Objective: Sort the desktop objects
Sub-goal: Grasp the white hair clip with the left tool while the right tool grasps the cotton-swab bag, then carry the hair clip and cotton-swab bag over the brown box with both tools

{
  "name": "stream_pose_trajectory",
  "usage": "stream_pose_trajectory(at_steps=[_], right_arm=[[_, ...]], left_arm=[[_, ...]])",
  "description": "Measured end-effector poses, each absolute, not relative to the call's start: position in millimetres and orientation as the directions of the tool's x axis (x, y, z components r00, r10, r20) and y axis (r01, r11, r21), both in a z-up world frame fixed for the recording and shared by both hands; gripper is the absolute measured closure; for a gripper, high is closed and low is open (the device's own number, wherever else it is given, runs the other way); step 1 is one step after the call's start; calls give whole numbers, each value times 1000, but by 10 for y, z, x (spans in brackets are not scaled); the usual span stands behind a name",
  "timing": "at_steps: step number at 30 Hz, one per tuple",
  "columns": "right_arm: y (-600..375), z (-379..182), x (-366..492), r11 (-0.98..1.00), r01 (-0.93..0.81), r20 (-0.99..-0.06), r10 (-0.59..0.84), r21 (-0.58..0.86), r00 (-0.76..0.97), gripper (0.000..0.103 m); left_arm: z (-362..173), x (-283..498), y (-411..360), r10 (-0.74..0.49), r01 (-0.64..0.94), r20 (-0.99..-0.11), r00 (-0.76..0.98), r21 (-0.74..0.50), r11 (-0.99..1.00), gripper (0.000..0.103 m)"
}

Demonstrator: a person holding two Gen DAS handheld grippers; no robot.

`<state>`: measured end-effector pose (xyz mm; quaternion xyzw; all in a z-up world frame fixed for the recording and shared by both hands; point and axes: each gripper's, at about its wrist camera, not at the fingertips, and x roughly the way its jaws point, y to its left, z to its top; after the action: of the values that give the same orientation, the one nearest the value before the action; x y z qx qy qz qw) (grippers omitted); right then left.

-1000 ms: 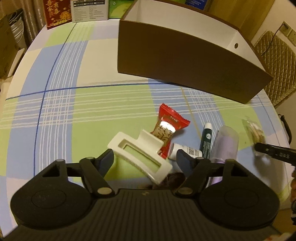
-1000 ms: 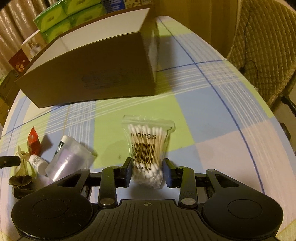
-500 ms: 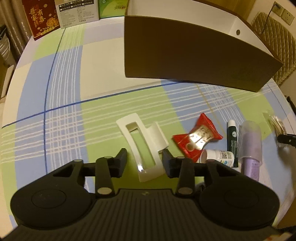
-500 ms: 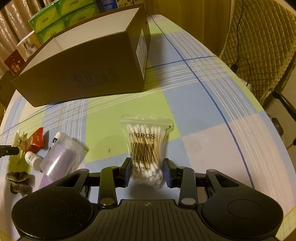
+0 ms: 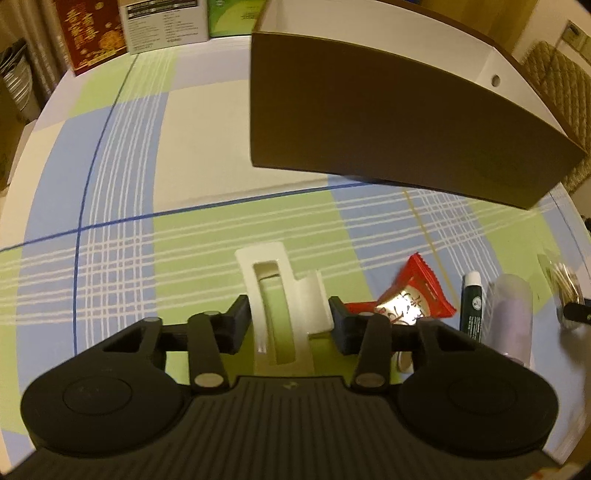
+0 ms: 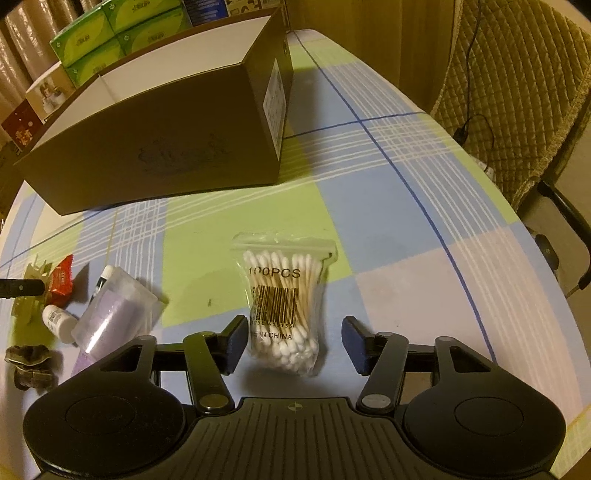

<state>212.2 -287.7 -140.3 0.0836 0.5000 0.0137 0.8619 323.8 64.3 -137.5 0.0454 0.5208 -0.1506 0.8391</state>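
A white hair claw clip [image 5: 258, 255] lies on the checked tablecloth. My left gripper [image 5: 288, 317] has its closing jaws around the clip, and both pads touch its sides. A clear bag of cotton swabs [image 6: 284, 280] lies flat between the fingers of my right gripper [image 6: 293, 336]. Those jaws are opening, and a gap shows on each side of the bag. The brown cardboard box [image 5: 369, 129] [image 6: 166, 147] stands open-topped behind both. Right of the clip lie a red candy packet [image 5: 410, 299], a dark green tube [image 5: 471, 306] and a clear purple pouch [image 5: 509, 325].
A small white bottle [image 6: 59, 321] and a brown hair clip [image 6: 27, 362] lie at the left of the right wrist view. Green tissue packs [image 6: 110, 22] and printed cartons [image 5: 162, 22] line the table's far edge. A quilted chair [image 6: 517, 92] stands past the right edge.
My left gripper moved over the white clip and narrowed its jaws onto it. My right gripper's jaws spread apart, off the cotton swab bag, which stays lying on the cloth.
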Motion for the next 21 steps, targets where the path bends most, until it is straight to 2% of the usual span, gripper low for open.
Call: stream_pose_trajectory(at_steps=[6,12,13,15,21], right_arm=[[-2827,-1397,2172,989,35,-856,108,145,506,49],[-2756,-1440,2258,993,17,-856,91,116,508,50],[-2735,-1443,2266,995,8,-857,84,102,508,53],[-2689,-1442,2275,997,-18,-858,72,73,509,77],[-2651,-1409,2274,997,-44,-866,78,65,493,83]], left_arm=[[-1345,3146,602,-180,398,-883,434,8,918,68],[-1325,3070,721,-176,396,-890,421,6,918,68],[-1321,3054,733,-176,394,-891,419,4,919,68],[-1320,3033,748,-177,393,-892,417,2,919,68],[-1270,2954,739,-188,403,-889,417,-5,915,68]])
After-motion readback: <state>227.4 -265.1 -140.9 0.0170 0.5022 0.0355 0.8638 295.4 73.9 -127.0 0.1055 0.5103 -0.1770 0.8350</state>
